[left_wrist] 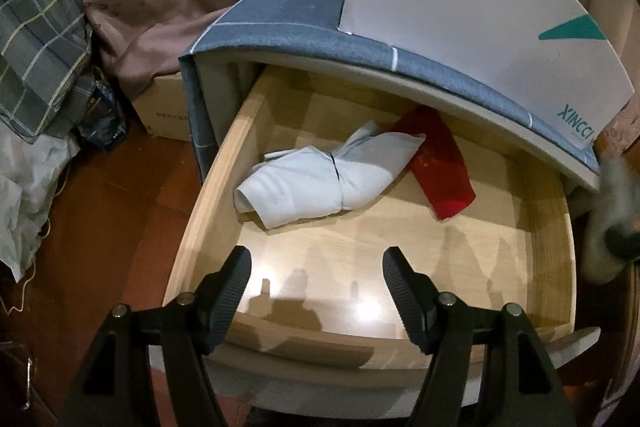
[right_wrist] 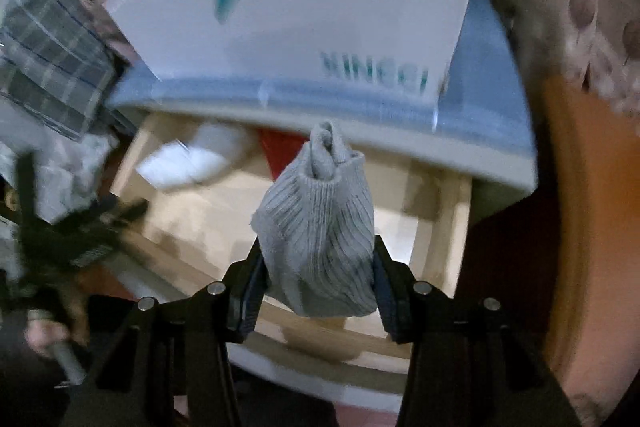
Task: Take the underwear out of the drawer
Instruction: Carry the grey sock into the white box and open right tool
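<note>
The wooden drawer (left_wrist: pixel 552 227) stands pulled open. Inside it lie a rolled white garment (left_wrist: pixel 320 179) and a red garment (left_wrist: pixel 436 163) toward the back. My left gripper (left_wrist: pixel 316 259) is open and empty above the drawer's front part. My right gripper (right_wrist: pixel 318 255) is shut on a grey ribbed garment (right_wrist: pixel 320 223) and holds it up above the drawer (right_wrist: pixel 448 227). In the left wrist view that grey garment (left_wrist: pixel 612 211) shows blurred at the right edge. The white garment (right_wrist: pixel 192 159) and red garment (right_wrist: pixel 280 147) show blurred in the right wrist view.
A white box (left_wrist: pixel 460 7) printed XINCCI sits on the blue-covered cabinet top (left_wrist: pixel 280 11). A cardboard box (left_wrist: pixel 164 111), plaid fabric (left_wrist: pixel 40 39) and white cloth (left_wrist: pixel 24 195) lie left on the red-brown floor. My left gripper (right_wrist: pixel 80 227) shows blurred at left.
</note>
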The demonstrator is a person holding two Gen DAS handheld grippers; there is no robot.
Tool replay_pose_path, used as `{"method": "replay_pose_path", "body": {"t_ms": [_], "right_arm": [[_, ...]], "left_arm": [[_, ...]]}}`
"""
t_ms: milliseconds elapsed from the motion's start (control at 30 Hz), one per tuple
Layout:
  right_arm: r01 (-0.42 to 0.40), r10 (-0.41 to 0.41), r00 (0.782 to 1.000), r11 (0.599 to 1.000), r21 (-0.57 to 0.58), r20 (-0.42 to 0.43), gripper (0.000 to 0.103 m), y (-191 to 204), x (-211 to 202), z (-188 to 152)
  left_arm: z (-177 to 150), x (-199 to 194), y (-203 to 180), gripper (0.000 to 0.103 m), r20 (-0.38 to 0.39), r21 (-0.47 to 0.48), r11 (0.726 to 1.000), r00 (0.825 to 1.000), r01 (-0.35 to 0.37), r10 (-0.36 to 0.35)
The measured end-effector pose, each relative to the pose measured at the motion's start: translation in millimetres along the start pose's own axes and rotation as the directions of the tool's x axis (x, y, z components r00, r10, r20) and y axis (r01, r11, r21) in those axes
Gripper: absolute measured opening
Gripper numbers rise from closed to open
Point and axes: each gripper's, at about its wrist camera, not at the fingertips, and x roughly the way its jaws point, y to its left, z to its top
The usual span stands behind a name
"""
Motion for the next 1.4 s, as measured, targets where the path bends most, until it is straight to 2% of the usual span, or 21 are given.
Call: {"method": "replay_pose_path", "body": {"t_ms": [167,300,367,500,700,867,933,1033,1100,1233,1400], "right_arm": [[-0.021,0.021,0.992,1.0,-0.002,0.128,0.045,1.9,-59.8,23.4],[0.004,-0.004,0.975,1.0,-0.001,0.221,0.045,7.0,-90.9,74.1],[0.01,-0.012,0.972,1.0,0.007,0.237,0.045,10.8,-93.0,97.9],[0.073,-0.07,0.969,0.997,-0.004,0.236,0.045,19.1,-77.3,142.4],[0.159,-0.158,0.976,0.987,0.007,0.148,0.045,9.4,-28.9,186.7],[0.166,-0.168,0.984,0.985,0.042,0.064,0.047,-3.9,8.5,199.4],[0.176,-0.178,0.982,0.984,0.039,0.061,0.049,-4.5,15.4,200.2],[0.161,-0.163,0.984,0.986,0.04,0.066,0.058,-5.5,20.9,199.7],[0.168,-0.17,0.984,0.985,0.031,0.061,0.059,-4.9,24.5,197.4],[0.145,-0.147,0.982,0.989,0.022,0.121,0.06,-0.8,10.0,190.2],[0.131,-0.116,0.962,0.99,-0.047,0.249,0.06,13.9,-26.6,160.3]], "left_arm": [[-0.9,0.6,-3.6,0.07,0.006,0.012,1.0,1.0,-0.012,0.012],[-1.5,0.0,-3.8,0.07,0.009,0.013,1.0,1.0,-0.015,0.015],[-1.6,-0.1,-3.5,0.07,0.009,0.012,1.0,1.0,-0.014,0.013],[-1.8,-1.6,-3.4,0.07,0.019,0.009,1.0,1.0,-0.011,0.011],[-1.7,-2.5,-3.5,0.07,0.026,0.01,1.0,1.0,-0.014,0.014],[-1.4,-1.0,-2.8,0.07,0.019,0.003,1.0,1.0,-0.009,0.009],[-1.3,-1.1,-2.9,0.07,0.02,0.002,1.0,1.0,-0.009,0.009],[-0.7,-0.9,-1.5,0.07,0.018,-0.007,1.0,1.0,0.001,-0.001],[-0.4,-2.4,1.1,0.07,0.028,-0.025,1.0,1.0,0.01,-0.01],[0.7,-1.4,2.1,0.07,0.021,-0.032,0.999,1.0,0.011,-0.01],[0.8,-2.6,6.4,0.07,0.029,-0.054,0.999,1.0,0.008,-0.006]]}}
